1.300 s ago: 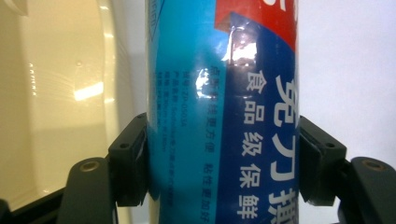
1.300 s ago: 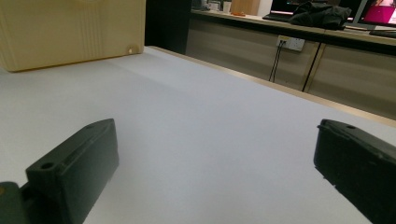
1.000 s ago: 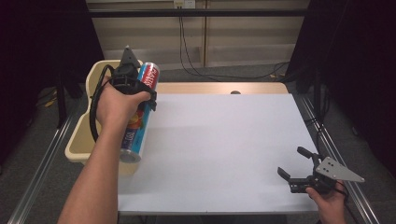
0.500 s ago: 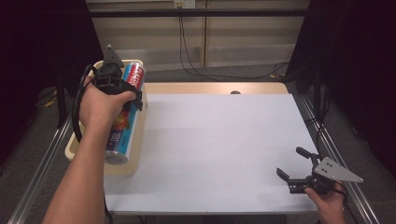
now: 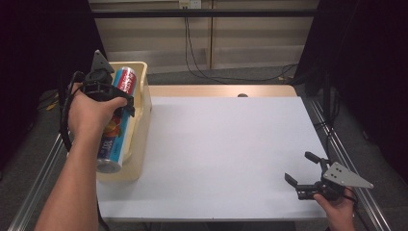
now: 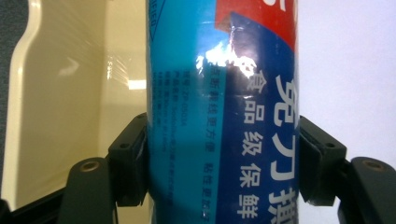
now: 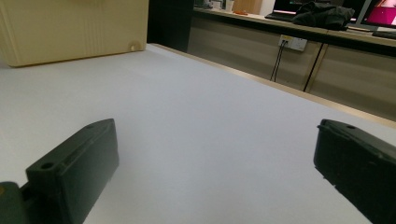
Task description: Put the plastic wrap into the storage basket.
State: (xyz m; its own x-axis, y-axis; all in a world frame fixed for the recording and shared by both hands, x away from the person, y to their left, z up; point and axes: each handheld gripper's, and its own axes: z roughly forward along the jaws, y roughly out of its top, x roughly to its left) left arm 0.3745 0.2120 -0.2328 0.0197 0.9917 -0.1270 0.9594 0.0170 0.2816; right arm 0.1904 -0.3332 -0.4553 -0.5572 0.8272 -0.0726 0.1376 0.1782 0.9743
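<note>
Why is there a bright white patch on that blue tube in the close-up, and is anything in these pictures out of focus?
In the left gripper view, the white patch is glare from a light on the glossy tube; its print stays readable. In the right gripper view, the near black jaws look soft, the tabletop evenly lit. In the high view, the surroundings are dark and the white table bright.

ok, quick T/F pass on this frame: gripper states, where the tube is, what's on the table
1. The left gripper is shut on the blue tube. True.
2. The tube stands upright in the middle of the white table. False: it is held lengthwise over the cream bin at the table's left edge.
3. The right gripper holds a second tube. False: its jaws are open with nothing between them.
4. The right gripper sits low near the table's front right corner. True.
</note>
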